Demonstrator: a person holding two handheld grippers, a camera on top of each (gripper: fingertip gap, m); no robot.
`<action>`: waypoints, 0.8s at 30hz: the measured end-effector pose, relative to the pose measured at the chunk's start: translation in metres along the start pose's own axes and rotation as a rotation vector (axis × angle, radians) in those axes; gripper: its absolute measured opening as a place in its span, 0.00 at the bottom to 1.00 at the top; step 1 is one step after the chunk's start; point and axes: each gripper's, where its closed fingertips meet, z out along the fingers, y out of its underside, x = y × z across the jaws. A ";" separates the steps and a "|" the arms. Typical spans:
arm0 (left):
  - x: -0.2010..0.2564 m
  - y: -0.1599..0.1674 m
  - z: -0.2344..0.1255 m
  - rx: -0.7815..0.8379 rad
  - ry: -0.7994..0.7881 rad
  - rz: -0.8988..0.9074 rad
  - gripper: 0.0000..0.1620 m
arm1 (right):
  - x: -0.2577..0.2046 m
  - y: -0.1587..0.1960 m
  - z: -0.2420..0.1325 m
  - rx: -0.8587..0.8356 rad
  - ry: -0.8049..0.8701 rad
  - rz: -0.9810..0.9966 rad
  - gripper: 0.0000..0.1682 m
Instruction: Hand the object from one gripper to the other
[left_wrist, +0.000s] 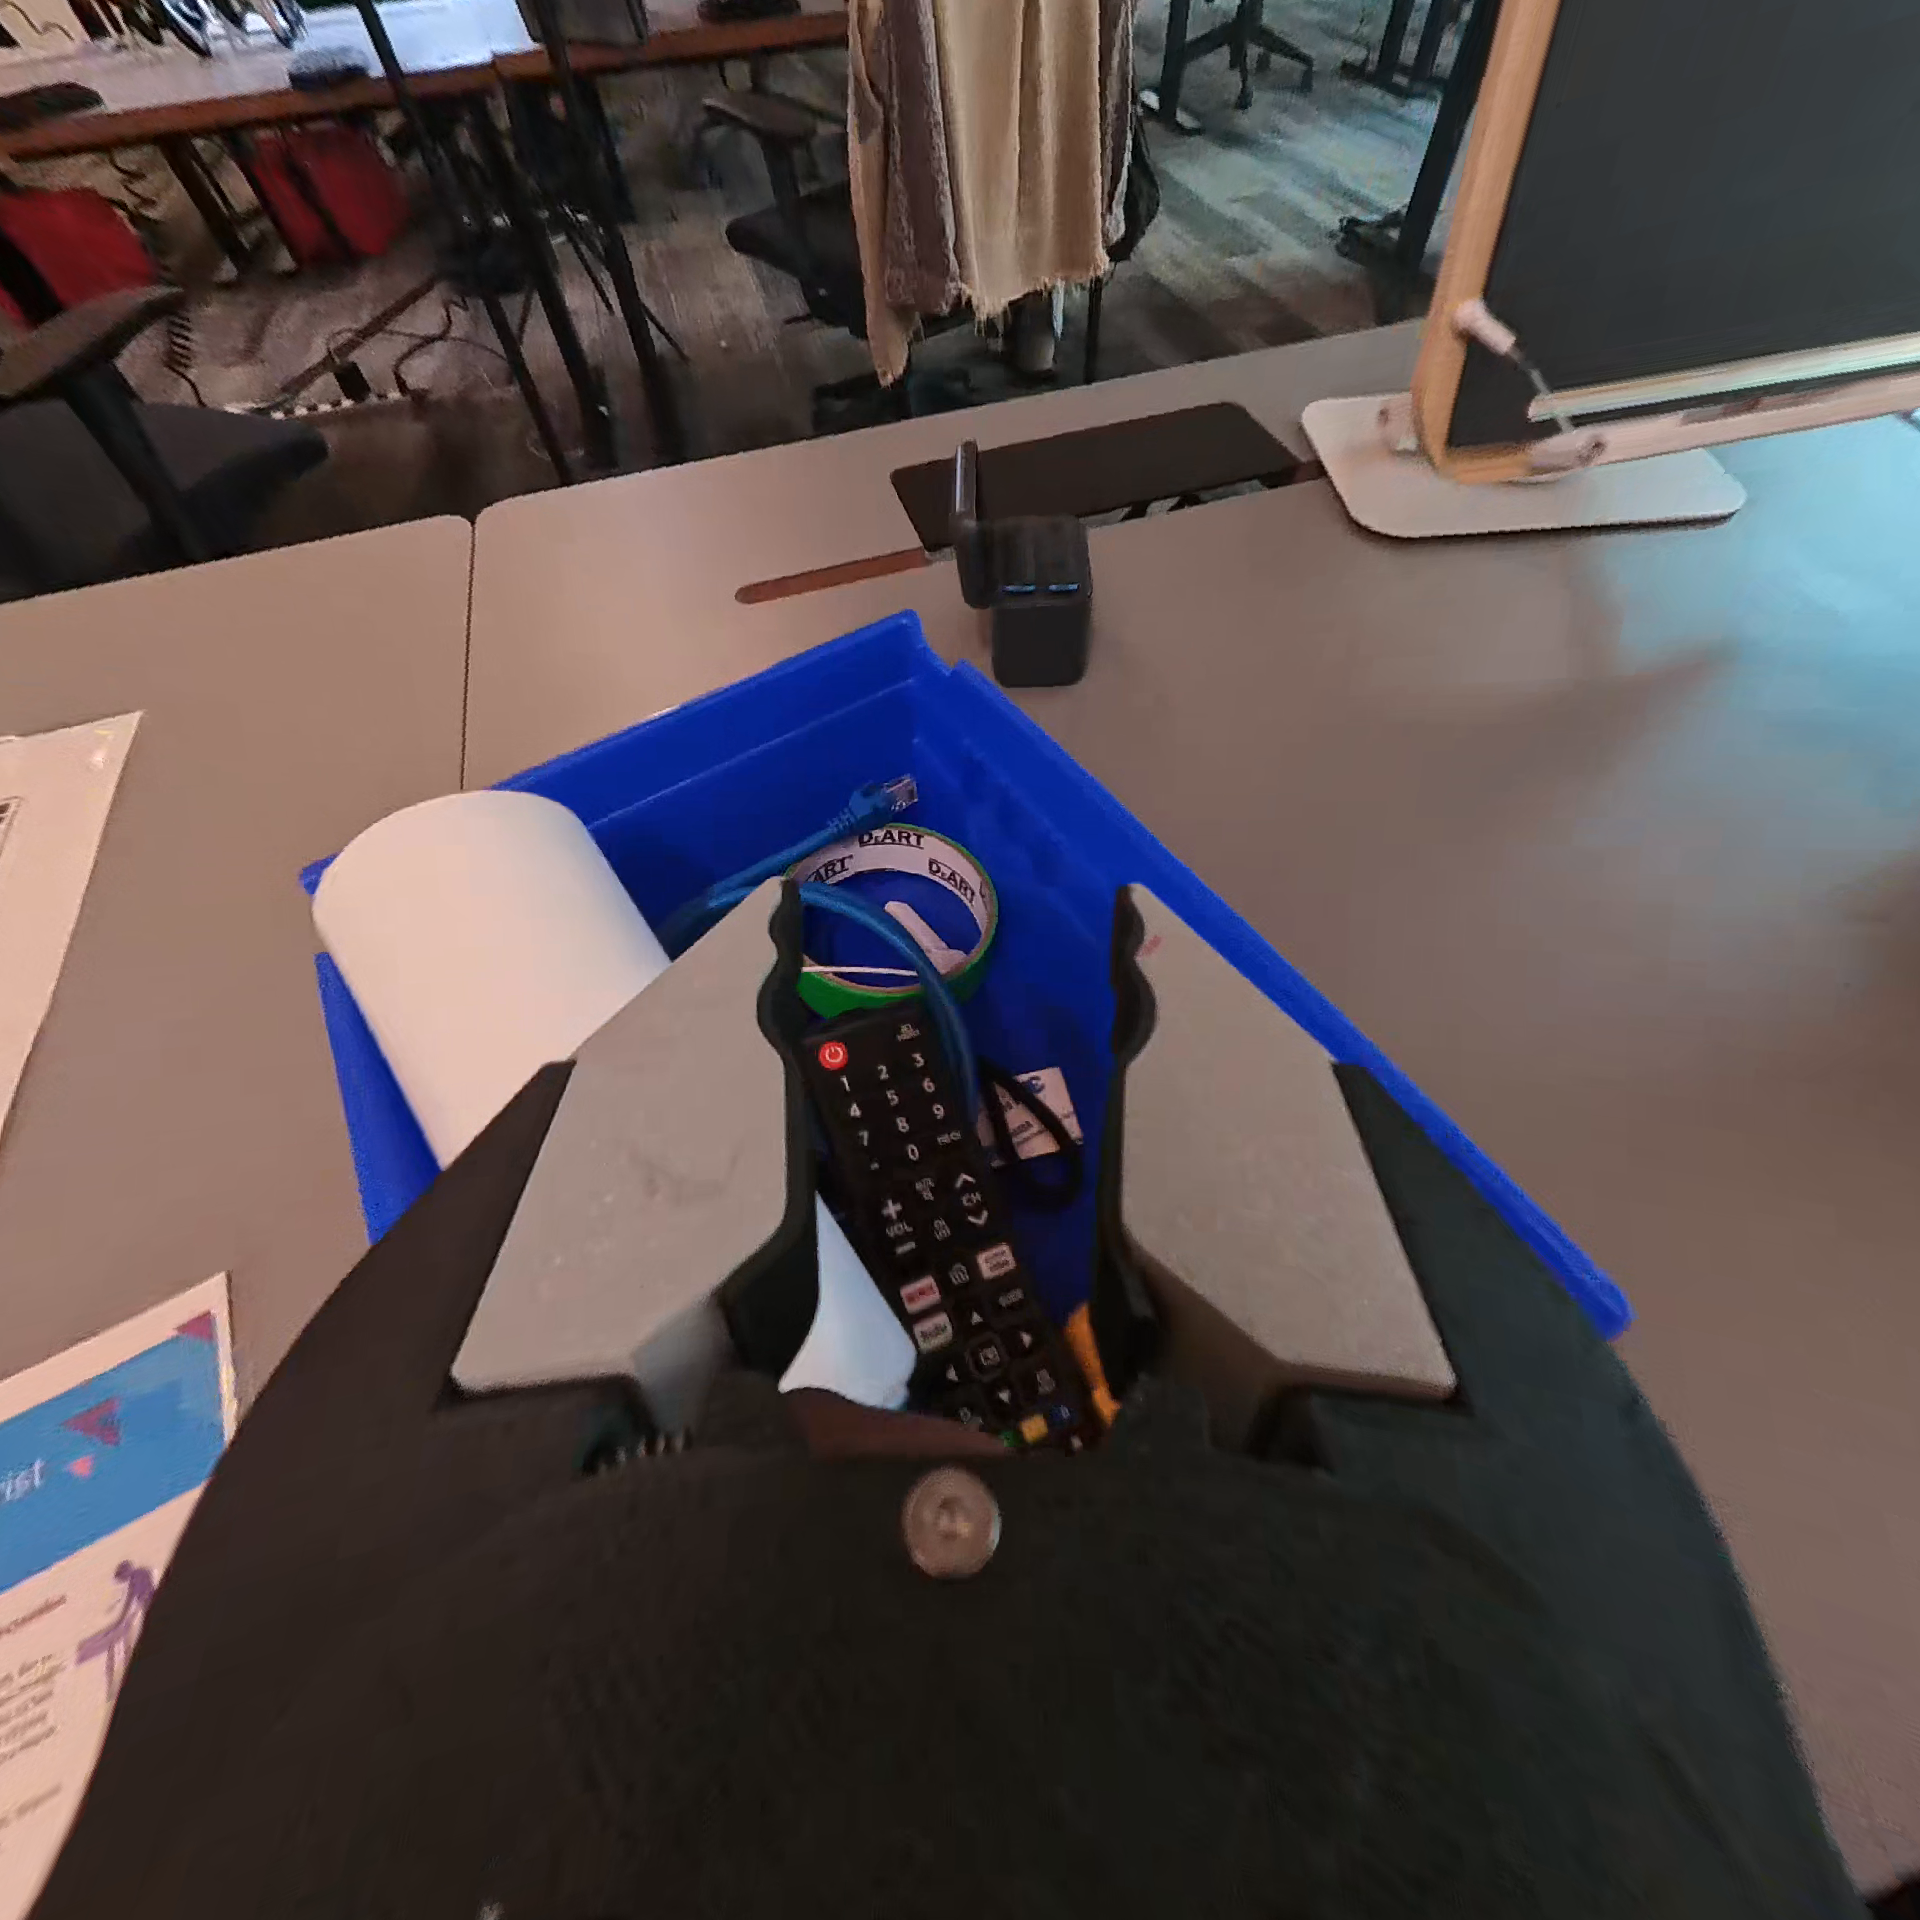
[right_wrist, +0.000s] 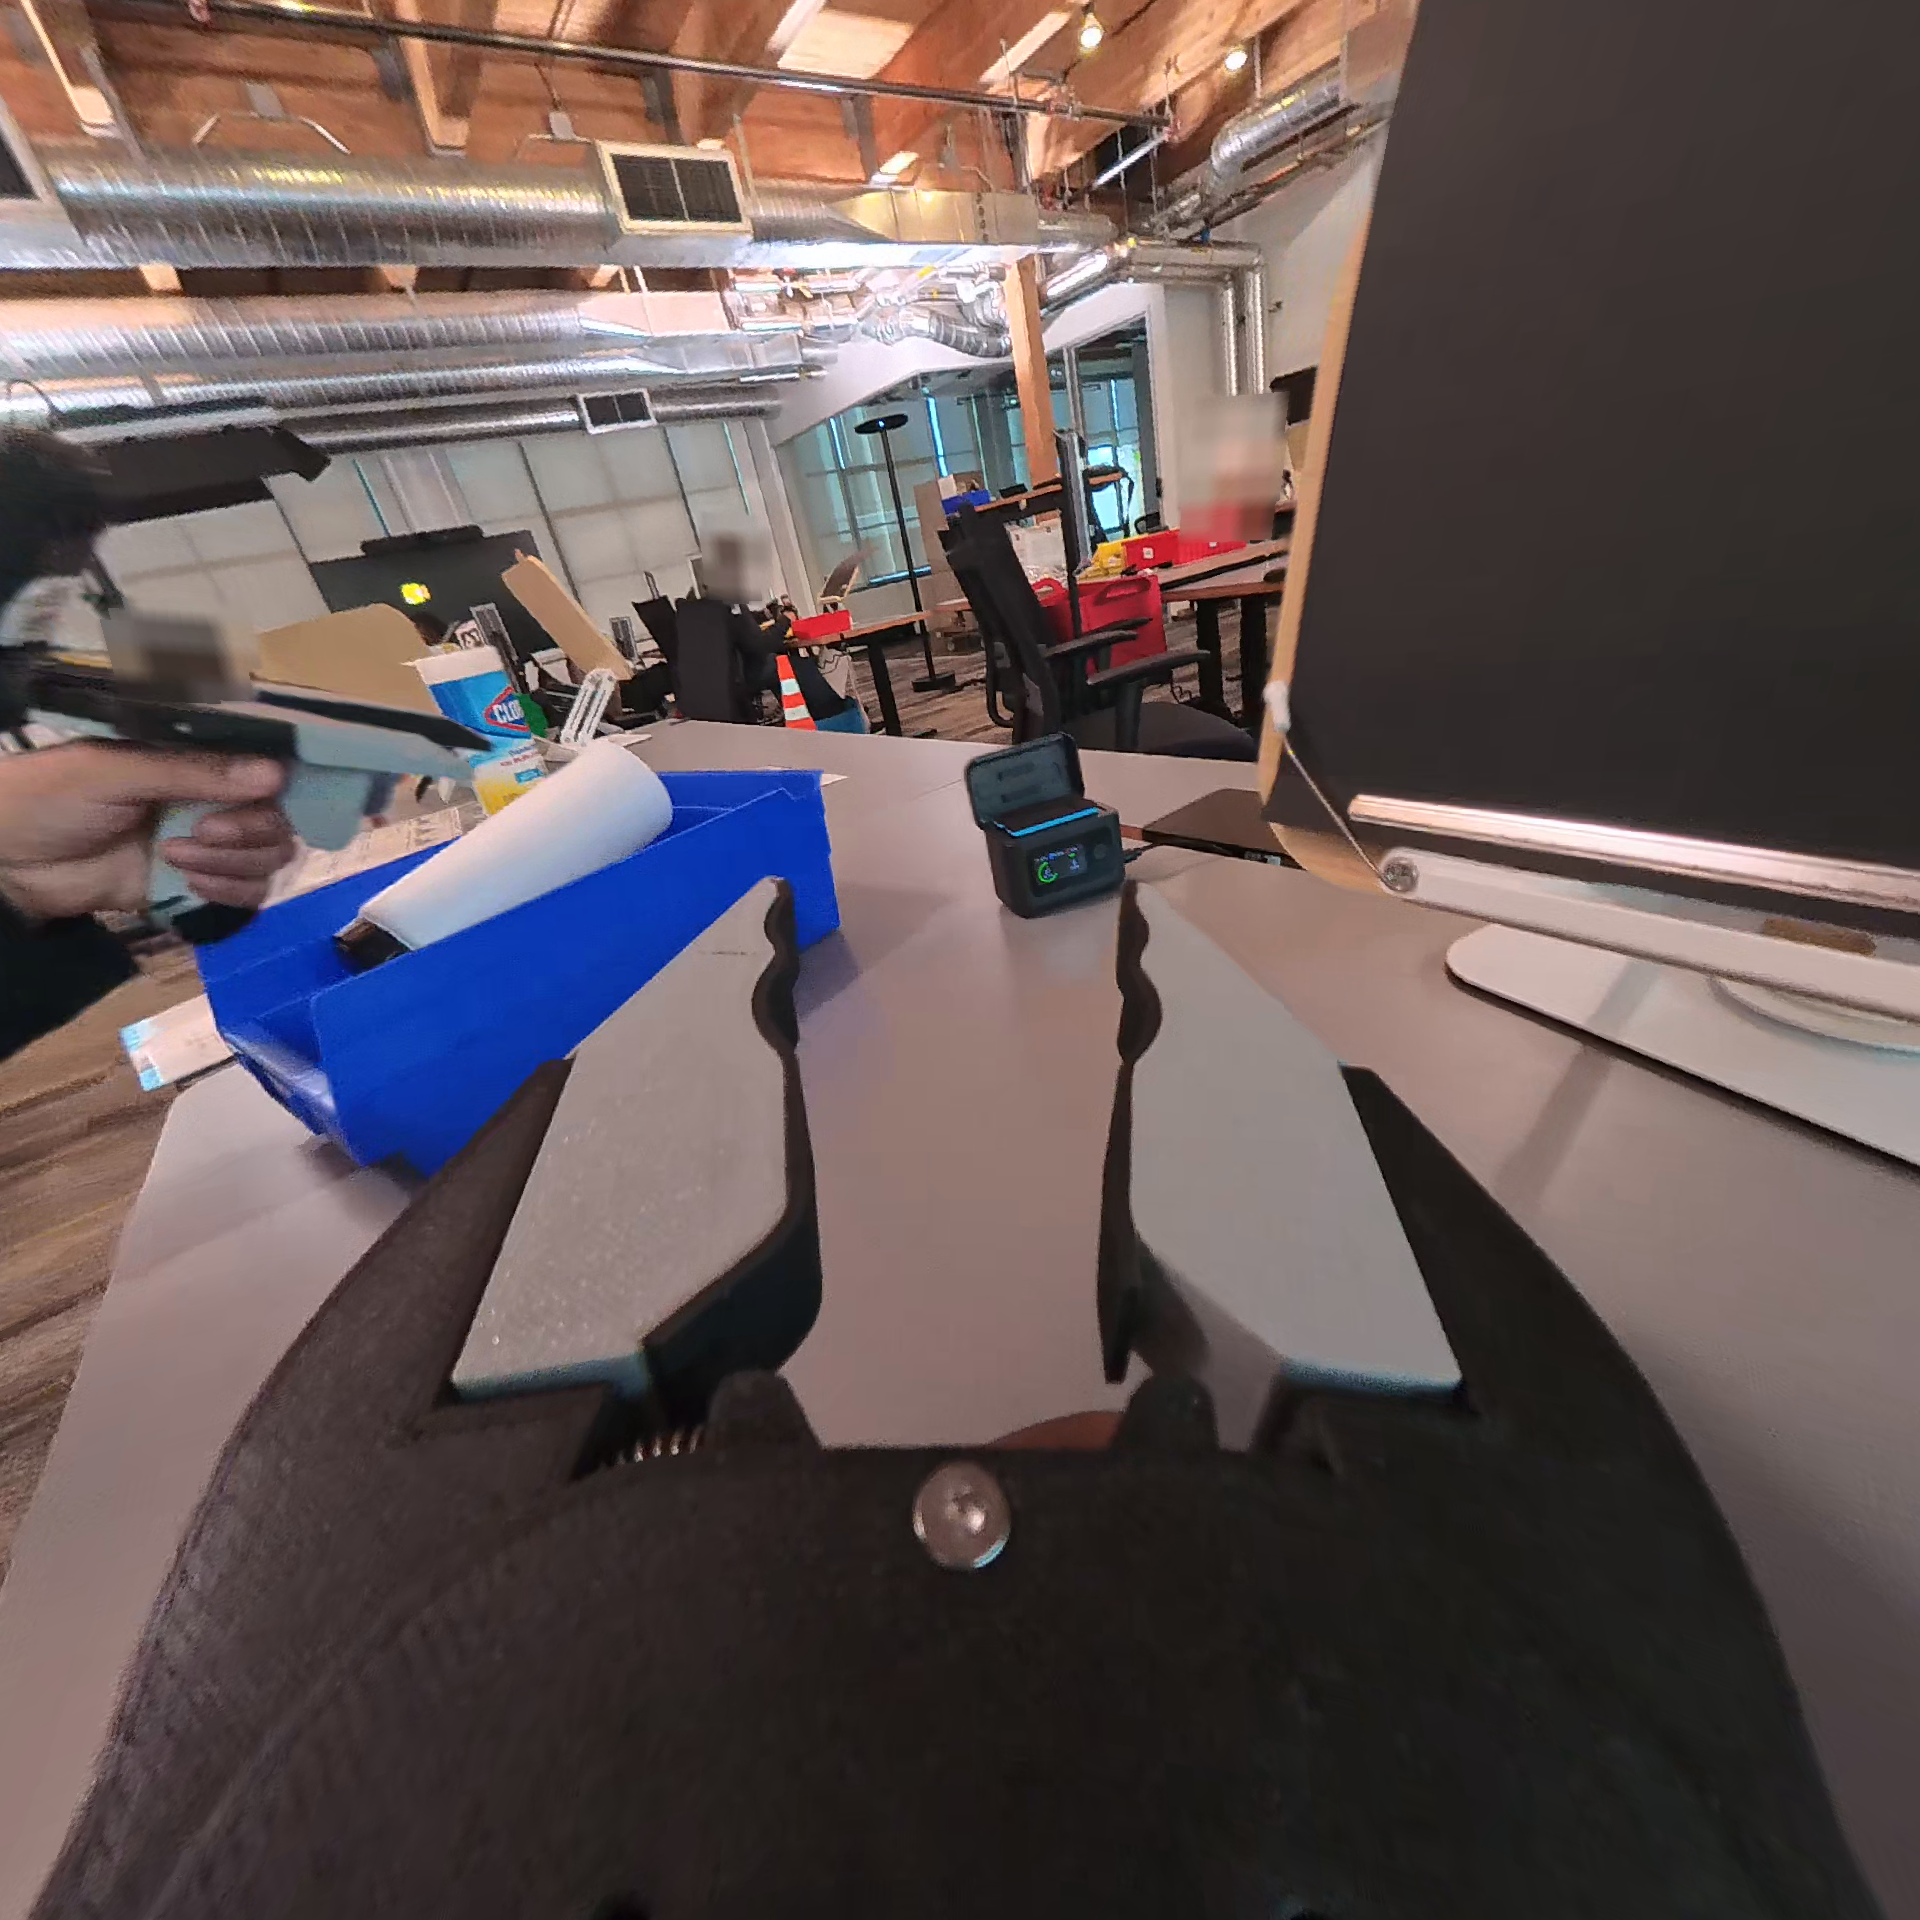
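Jaws parted, left gripper (left_wrist: 951, 914) over glossy blue plastic bin (left_wrist: 1247, 935), slim black remote (left_wrist: 935, 1205)

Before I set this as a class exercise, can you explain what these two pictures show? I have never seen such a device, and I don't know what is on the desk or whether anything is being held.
Each picture comes from a camera fixed on a hand-held gripper, a two-fingered tool that a person squeezes.

The left view looks down between the left hand-held gripper fingers into a blue bin. In it lie a black remote control, a white paper roll, a green tape roll and a blue cable. The jaws are apart and hold nothing.

The right view looks across the grey desk. The right hand-held gripper is also open and empty. At the left edge a hand holds the other gripper over the bin. A small black case and a monitor stand beyond.
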 end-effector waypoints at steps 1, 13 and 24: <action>0.000 0.004 0.009 -0.022 0.000 0.015 0.36 | -0.004 -0.001 0.000 0.000 -0.009 -0.012 0.35; -0.027 0.003 0.055 -0.172 -0.032 0.092 0.36 | -0.028 0.011 0.006 -0.060 -0.042 -0.148 0.34; -0.030 0.008 0.057 -0.223 0.031 0.038 0.35 | -0.026 0.006 0.004 -0.042 -0.043 -0.119 0.34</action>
